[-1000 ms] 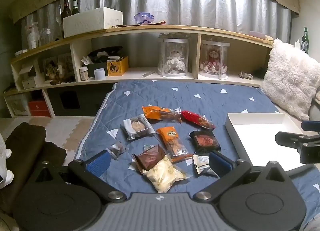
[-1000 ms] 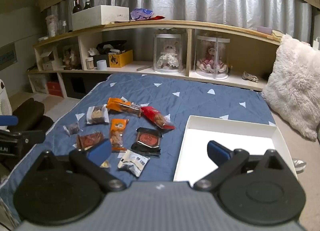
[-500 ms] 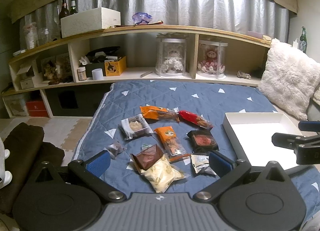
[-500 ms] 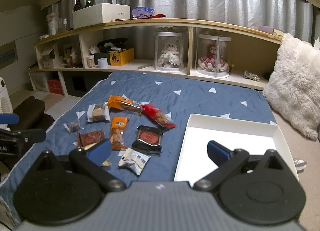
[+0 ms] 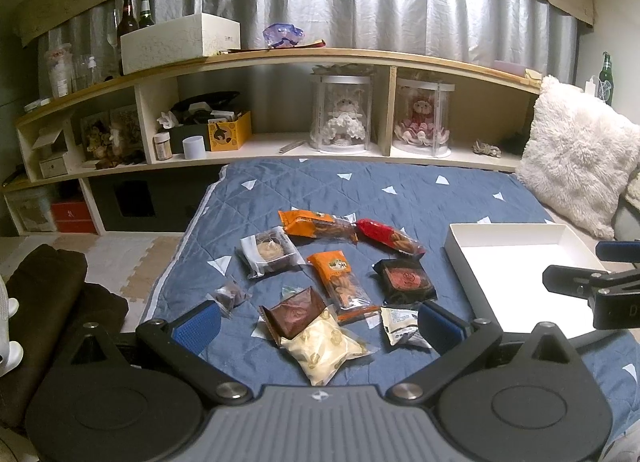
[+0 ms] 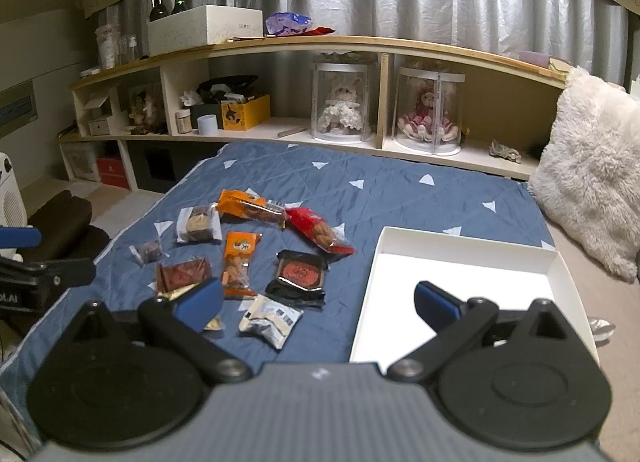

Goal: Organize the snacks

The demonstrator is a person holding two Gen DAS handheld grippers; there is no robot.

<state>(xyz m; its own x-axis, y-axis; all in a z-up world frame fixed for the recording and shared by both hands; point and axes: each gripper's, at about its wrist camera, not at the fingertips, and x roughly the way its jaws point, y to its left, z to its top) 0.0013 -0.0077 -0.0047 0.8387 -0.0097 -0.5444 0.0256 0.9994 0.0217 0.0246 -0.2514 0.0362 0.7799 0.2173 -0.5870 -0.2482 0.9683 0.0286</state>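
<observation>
since the snacks point(image 5: 328, 286) lie loose beside the bare tray point(image 5: 516, 262), both tongs, left point(image 5: 318, 328) and right point(image 6: 318, 304), hover wide open, holding nothing.

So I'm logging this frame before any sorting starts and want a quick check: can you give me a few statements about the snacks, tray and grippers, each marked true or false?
1. The white tray holds no snacks. True.
2. The left gripper is clamped on a packet. False: it is open and holds nothing.
3. The red packet lies on the blue quilt. True.
4. The right gripper is shut. False: it is open.
5. The black packet sits inside the tray. False: it lies on the quilt beside the tray.
</observation>
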